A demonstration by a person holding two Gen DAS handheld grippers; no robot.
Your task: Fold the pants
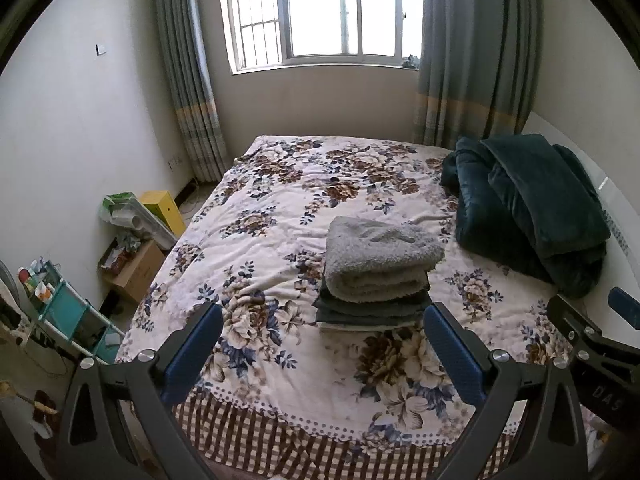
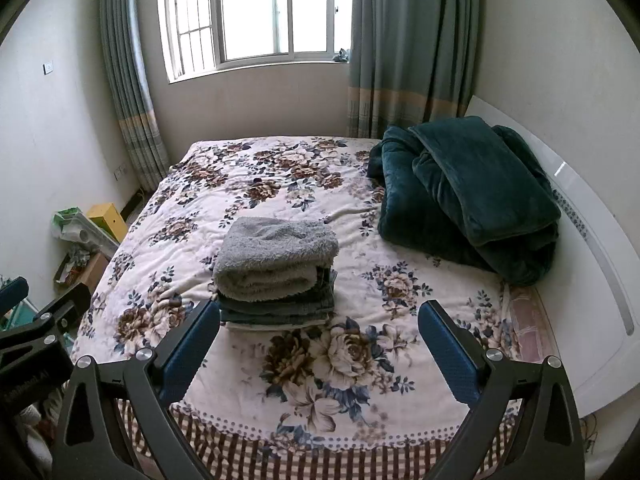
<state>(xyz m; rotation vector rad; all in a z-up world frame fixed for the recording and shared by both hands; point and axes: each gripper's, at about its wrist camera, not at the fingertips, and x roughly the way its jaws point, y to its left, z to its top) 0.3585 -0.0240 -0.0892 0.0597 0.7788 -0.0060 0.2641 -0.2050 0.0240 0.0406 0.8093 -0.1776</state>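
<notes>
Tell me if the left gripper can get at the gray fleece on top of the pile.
Probably yes: the left gripper is open, and only bare bedspread lies between it and the gray fleece.

My left black metal two-finger gripper (image 1: 323, 322) – blue textured pads (image 1: 454, 354), silver round screws (image 1: 501, 355). My right black metal two-finger gripper (image 2: 319, 320) – same build, triangular cutouts.

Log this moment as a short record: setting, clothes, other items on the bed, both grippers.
setting: bed with flowered cover, window behind
clothes: folded stack, fluffy grey piece on top, darker pieces under it
other items: dark green blanket heaped by the headboard
left hand-held gripper: open, empty, short of the stack
right hand-held gripper: open, empty
</notes>
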